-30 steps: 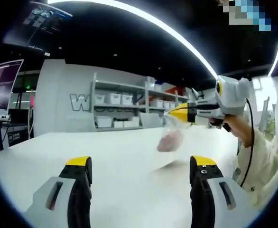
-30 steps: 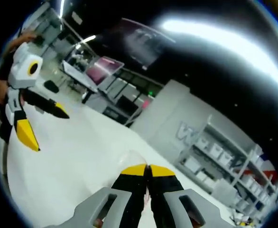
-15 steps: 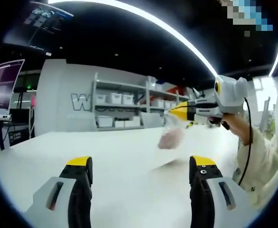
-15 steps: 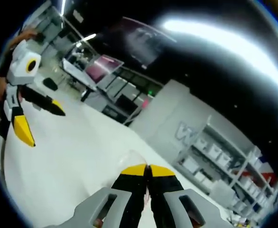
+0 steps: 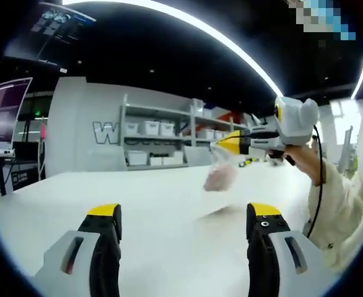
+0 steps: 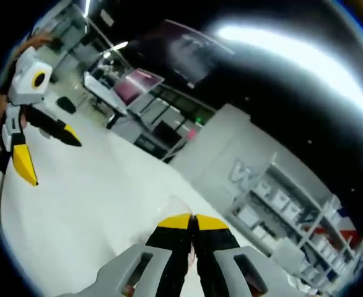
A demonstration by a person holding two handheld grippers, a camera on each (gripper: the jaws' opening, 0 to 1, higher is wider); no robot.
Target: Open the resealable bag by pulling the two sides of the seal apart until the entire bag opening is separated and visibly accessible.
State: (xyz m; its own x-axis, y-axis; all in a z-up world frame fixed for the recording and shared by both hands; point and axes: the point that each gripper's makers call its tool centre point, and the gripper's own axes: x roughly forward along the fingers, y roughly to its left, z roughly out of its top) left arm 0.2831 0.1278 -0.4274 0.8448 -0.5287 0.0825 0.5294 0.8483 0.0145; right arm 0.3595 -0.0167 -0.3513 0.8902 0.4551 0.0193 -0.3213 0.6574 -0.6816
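A clear resealable bag [image 5: 220, 176] with pinkish contents hangs above the white table [image 5: 157, 204]. My right gripper [image 5: 226, 144] comes in from the right of the left gripper view, shut on the bag's top edge. In the right gripper view its yellow-tipped jaws [image 6: 191, 221] are pressed together, with a bit of clear plastic [image 6: 173, 205] showing just past them. My left gripper [image 5: 184, 213] stands open and wide, nothing between its jaws, well short of the bag. From the right gripper view the left gripper [image 6: 47, 156] appears at the far left, jaws spread.
A person's hand and pale sleeve [image 5: 330, 204] hold the right gripper. Shelves with white bins [image 5: 157, 139] line the far wall. A desk with a pink-lit monitor [image 6: 135, 83] stands beyond the table. The white tabletop stretches wide under the bag.
The right gripper with the hanging bag has drifted slightly left and up in the left gripper view. The left gripper stays open and still.
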